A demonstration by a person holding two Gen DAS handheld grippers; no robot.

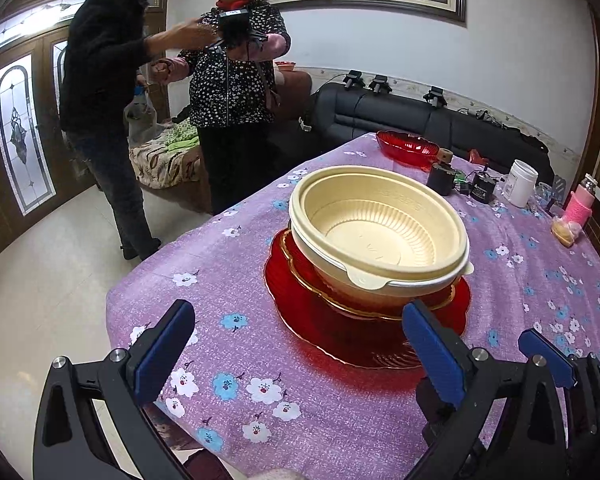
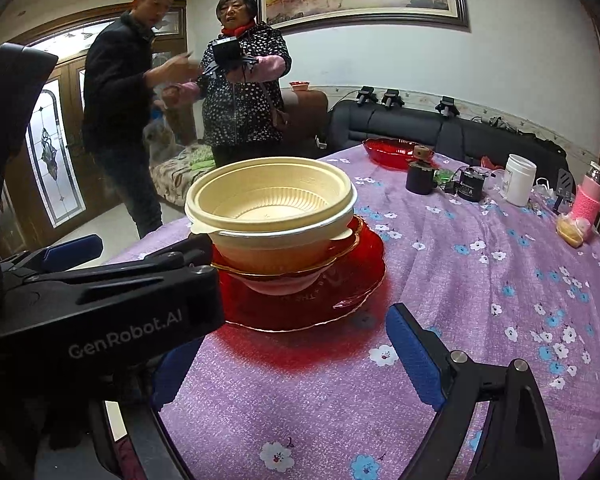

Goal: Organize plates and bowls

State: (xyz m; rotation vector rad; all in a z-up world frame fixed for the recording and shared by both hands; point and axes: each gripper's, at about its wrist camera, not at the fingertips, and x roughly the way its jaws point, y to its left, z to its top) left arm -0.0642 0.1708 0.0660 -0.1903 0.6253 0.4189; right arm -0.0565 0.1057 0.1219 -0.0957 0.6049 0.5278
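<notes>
A cream plastic bowl [image 1: 380,232] [image 2: 272,208] sits nested on a gold-rimmed red dish [image 1: 300,276] [image 2: 340,252], and both rest on a large red glass plate [image 1: 340,332] [image 2: 300,304] in the middle of the purple flowered tablecloth [image 1: 300,400] [image 2: 480,280]. My left gripper [image 1: 300,344] is open just in front of the stack, holding nothing. My right gripper [image 2: 288,364] is open too, close to the plate's near edge, with the left gripper's body [image 2: 100,312] crossing its left side. A second red dish [image 1: 406,147] [image 2: 388,152] lies at the table's far side.
Far right on the table: a dark cup [image 2: 420,178], a black adapter [image 2: 470,186], a white jar [image 2: 519,179], a pink-sleeved bottle [image 2: 586,200] and a wrapped bun [image 2: 572,230]. Two people [image 1: 228,80] stand beyond the table's left corner. A black sofa [image 1: 420,116] lines the wall.
</notes>
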